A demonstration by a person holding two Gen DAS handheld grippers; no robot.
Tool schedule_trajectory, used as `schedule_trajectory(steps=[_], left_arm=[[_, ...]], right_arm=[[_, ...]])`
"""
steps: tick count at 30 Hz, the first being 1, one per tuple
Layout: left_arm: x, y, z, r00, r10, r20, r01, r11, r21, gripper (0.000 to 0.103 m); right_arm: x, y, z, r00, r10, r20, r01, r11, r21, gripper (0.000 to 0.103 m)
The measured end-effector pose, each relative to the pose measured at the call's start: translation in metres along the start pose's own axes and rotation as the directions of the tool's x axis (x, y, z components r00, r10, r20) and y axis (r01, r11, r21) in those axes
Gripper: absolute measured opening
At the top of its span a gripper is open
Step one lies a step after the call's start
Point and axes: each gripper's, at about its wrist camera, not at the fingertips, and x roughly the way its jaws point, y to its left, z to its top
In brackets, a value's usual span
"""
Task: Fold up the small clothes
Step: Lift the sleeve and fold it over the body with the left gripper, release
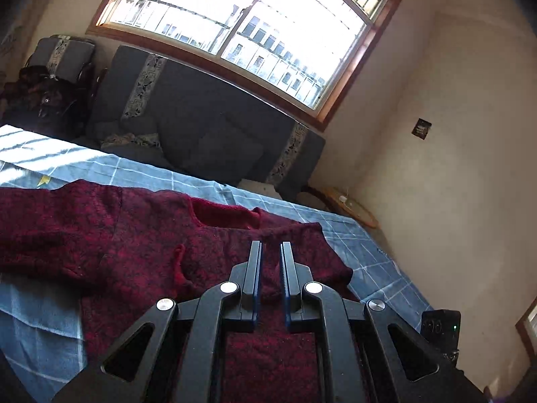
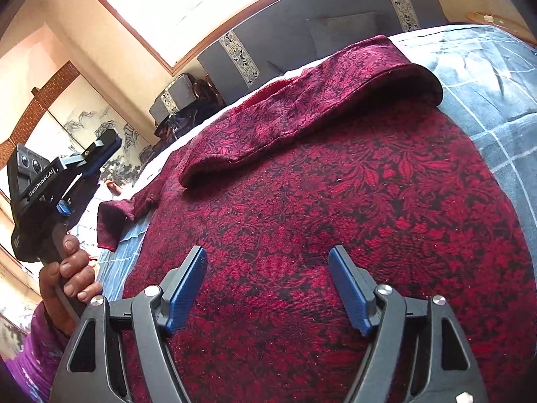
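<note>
Your left gripper (image 1: 272, 245) is clenched almost shut with nothing between its blue pads, raised above the dark red, leaf-patterned knit sweater (image 1: 141, 241). In the right wrist view that same gripper (image 2: 112, 139) is lifted clear of the cloth, your left hand (image 2: 72, 268) wrapped round its handle.

Your right gripper (image 2: 268, 258) is released, its jaws standing wide just over the sweater's body (image 2: 335, 184) and pinching nothing.

The sweater lies spread flat on the blue bedsheet with white grid lines (image 1: 362, 245), filling most of the bed's middle. One sleeve (image 2: 302, 107) is folded across the body, its cuff resting on the chest; the other sleeve (image 2: 114, 221) trails toward the bed's edge. Beyond the bed's far edge stands a dark grey cushioned sofa (image 1: 201, 117) under the wood-framed window (image 1: 241, 27).
</note>
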Motion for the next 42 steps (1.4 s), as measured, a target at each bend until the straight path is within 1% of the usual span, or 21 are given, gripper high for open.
schedule_trajectory(steps=[2,3,6,8,10,12,15,18,21,23,24,25,27,28,30,33,35,37,39,41,42], left_arm=[[-0.026,0.035,0.011,0.999,0.033,0.039,-0.028,0.993,-0.117,0.019],[-0.038,0.055,0.016,0.997,0.057,0.043,-0.048,0.983,-0.178,0.033],[-0.076,0.112,0.025,0.988,0.125,0.086,-0.088,0.934,-0.346,0.039],[-0.098,0.140,0.031,0.973,0.207,0.101,-0.149,0.901,-0.407,0.053],[-0.113,0.167,0.033,0.960,0.263,0.099,-0.186,0.858,-0.479,0.083],[-0.124,0.196,0.030,0.949,0.301,0.094,-0.195,0.795,-0.575,0.084],[-0.135,0.242,0.017,0.949,0.292,0.117,-0.117,0.672,-0.732,0.084],[-0.140,0.275,0.008,0.927,0.355,0.116,-0.120,0.578,-0.807,0.084],[-0.142,0.297,0.004,0.895,0.424,0.135,-0.137,0.551,-0.823,0.084],[-0.145,0.304,0.002,0.858,0.495,0.137,-0.185,0.547,-0.816,0.084],[-0.148,0.304,0.000,0.841,0.517,0.158,-0.186,0.552,-0.813,0.080],[-0.149,0.303,0.001,0.830,0.533,0.164,-0.204,0.564,-0.800,0.055],[-0.144,0.294,0.011,0.829,0.544,0.132,-0.282,0.611,-0.740,0.021],[-0.139,0.282,0.018,0.827,0.548,0.130,-0.318,0.644,-0.696,0.018],[-0.124,0.242,0.038,0.834,0.530,0.154,-0.359,0.732,-0.579,0.018],[-0.088,0.155,0.072,0.879,0.430,0.207,-0.355,0.879,-0.320,0.017],[-0.056,0.088,0.083,0.918,0.333,0.214,-0.317,0.942,-0.107,0.017],[-0.021,0.036,0.075,0.955,0.242,0.173,-0.251,0.968,0.029,0.017],[0.015,-0.004,0.055,0.969,0.208,0.132,-0.226,0.965,0.134,0.017],[0.049,-0.024,0.032,0.989,0.134,0.060,-0.144,0.970,0.194,0.025],[0.064,-0.031,0.020,0.994,0.112,0.011,-0.112,0.973,0.202,0.039]], right_arm=[[-0.001,-0.002,0.000,1.000,0.011,0.003,-0.011,1.000,0.007,0.074],[-0.002,-0.003,0.000,1.000,0.016,0.006,-0.016,1.000,0.010,0.075],[-0.004,-0.004,0.001,1.000,0.020,0.018,-0.020,1.000,0.012,0.078],[-0.005,-0.004,0.000,1.000,0.017,0.023,-0.017,1.000,0.009,0.079],[-0.005,-0.003,0.000,1.000,0.012,0.026,-0.012,1.000,0.006,0.080],[-0.005,-0.003,0.000,1.000,0.008,0.029,-0.008,1.000,0.003,0.081],[-0.004,-0.002,0.000,1.000,0.004,0.026,-0.004,1.000,0.003,0.081],[-0.004,-0.001,0.000,1.000,0.004,0.026,-0.004,1.000,0.003,0.081],[-0.003,-0.002,0.001,1.000,0.006,0.024,-0.006,1.000,0.003,0.082],[-0.001,-0.001,0.001,1.000,0.005,0.025,-0.005,1.000,0.002,0.083],[-0.001,-0.001,0.001,1.000,0.005,0.025,-0.005,1.000,0.001,0.083],[0.000,-0.001,0.001,1.000,0.005,0.025,-0.005,1.000,0.001,0.083],[0.000,-0.001,0.000,1.000,0.003,0.027,-0.003,1.000,-0.001,0.083],[0.000,0.000,0.000,1.000,0.003,0.028,-0.003,1.000,-0.002,0.083],[0.000,-0.001,0.000,1.000,0.002,0.029,-0.002,1.000,-0.001,0.083],[0.001,-0.002,0.001,1.000,0.002,0.028,-0.002,1.000,0.006,0.083],[0.001,-0.004,0.001,0.999,-0.001,0.032,0.000,1.000,0.012,0.083],[0.001,-0.004,0.002,0.999,-0.005,0.036,0.005,1.000,0.010,0.083],[0.000,-0.004,0.002,0.999,-0.009,0.037,0.009,1.000,0.006,0.084],[0.000,-0.004,0.002,0.999,-0.010,0.039,0.010,1.000,0.005,0.084],[-0.001,-0.005,0.002,0.999,-0.009,0.040,0.009,1.000,0.006,0.084]])
